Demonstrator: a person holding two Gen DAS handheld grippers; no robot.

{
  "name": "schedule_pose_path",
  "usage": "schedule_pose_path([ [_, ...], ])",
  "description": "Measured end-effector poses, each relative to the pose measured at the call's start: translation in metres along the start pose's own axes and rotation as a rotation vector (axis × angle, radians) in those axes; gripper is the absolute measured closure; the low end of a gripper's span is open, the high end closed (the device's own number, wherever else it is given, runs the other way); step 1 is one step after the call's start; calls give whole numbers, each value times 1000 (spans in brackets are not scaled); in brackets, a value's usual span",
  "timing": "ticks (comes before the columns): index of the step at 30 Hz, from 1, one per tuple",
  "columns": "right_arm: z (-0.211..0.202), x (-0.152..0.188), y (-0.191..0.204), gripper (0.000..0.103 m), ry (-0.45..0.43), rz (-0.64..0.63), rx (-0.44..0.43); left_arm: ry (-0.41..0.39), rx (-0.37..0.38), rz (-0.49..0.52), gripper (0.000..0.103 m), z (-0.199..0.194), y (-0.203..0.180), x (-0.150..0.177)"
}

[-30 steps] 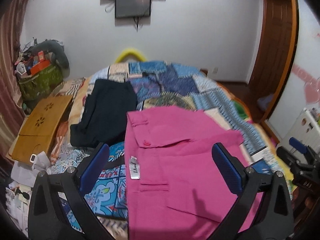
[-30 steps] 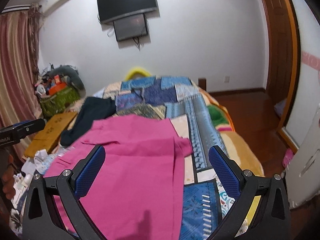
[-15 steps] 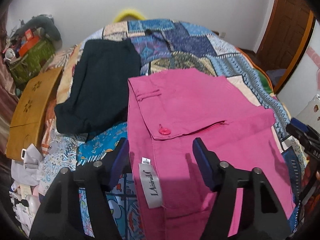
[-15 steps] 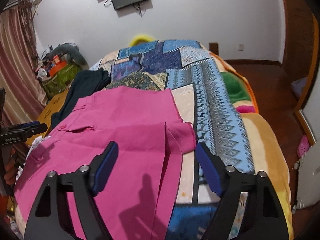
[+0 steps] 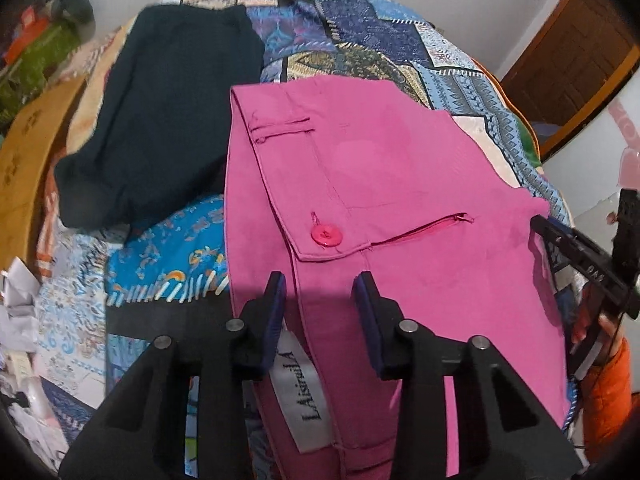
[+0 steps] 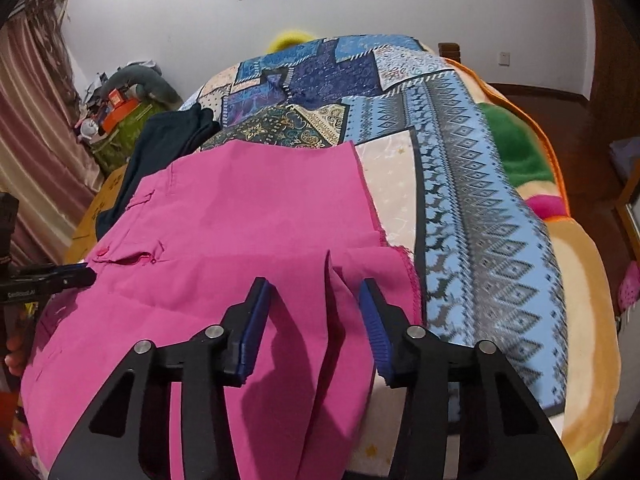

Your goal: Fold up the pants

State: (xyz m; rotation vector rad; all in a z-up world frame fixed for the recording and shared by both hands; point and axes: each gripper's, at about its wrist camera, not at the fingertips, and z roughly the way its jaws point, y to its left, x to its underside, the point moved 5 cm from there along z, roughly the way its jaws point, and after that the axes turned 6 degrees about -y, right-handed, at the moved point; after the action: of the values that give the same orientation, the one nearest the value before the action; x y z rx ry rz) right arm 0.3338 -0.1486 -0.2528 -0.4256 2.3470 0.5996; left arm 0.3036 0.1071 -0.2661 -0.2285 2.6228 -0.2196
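Pink pants (image 5: pixel 400 184) lie flat on the patchwork bed, waistband to the left with a pink button (image 5: pixel 326 235) and a white label (image 5: pixel 298 384). My left gripper (image 5: pixel 320 292) is open, its jaws partly closed and straddling the waistband edge just below the button. In the right wrist view the pink pants (image 6: pixel 248 216) spread out ahead. My right gripper (image 6: pixel 314 298) is open, jaws either side of a raised fold near the frayed right edge.
Dark folded pants (image 5: pixel 160 112) lie left of the pink ones on the patchwork bedspread (image 6: pixel 460 152). A wooden lap tray (image 5: pixel 24 168) and clutter sit beyond the bed's left edge. A door (image 5: pixel 576 60) stands at the right.
Both grippers have dropped down and forward onto the pink pants. Their jaws have narrowed from wide open to a small gap around the fabric.
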Motion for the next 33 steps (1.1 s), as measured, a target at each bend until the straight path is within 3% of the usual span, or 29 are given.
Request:
schedule_pose_path([
  [2, 4, -1, 4, 70, 13, -24, 1, -1, 14, -4, 66, 0, 0, -1],
  [7, 12, 2, 13, 94, 41, -103, -12, -23, 20, 19, 98, -6, -1, 0],
  [18, 19, 2, 18, 98, 35, -213, 45, -74, -54, 88, 97, -14, 8, 9],
  [24, 28, 1, 14, 98, 58, -163, 55, -66, -71, 101, 96, -12, 10, 8],
  [28, 24, 0, 15, 96, 70, -134, 38, -87, -112, 178, 94, -21, 0, 9],
  [33, -3, -10, 22, 90, 12, -150, 29, -130, -97, 191, 85, -38, -8, -1],
])
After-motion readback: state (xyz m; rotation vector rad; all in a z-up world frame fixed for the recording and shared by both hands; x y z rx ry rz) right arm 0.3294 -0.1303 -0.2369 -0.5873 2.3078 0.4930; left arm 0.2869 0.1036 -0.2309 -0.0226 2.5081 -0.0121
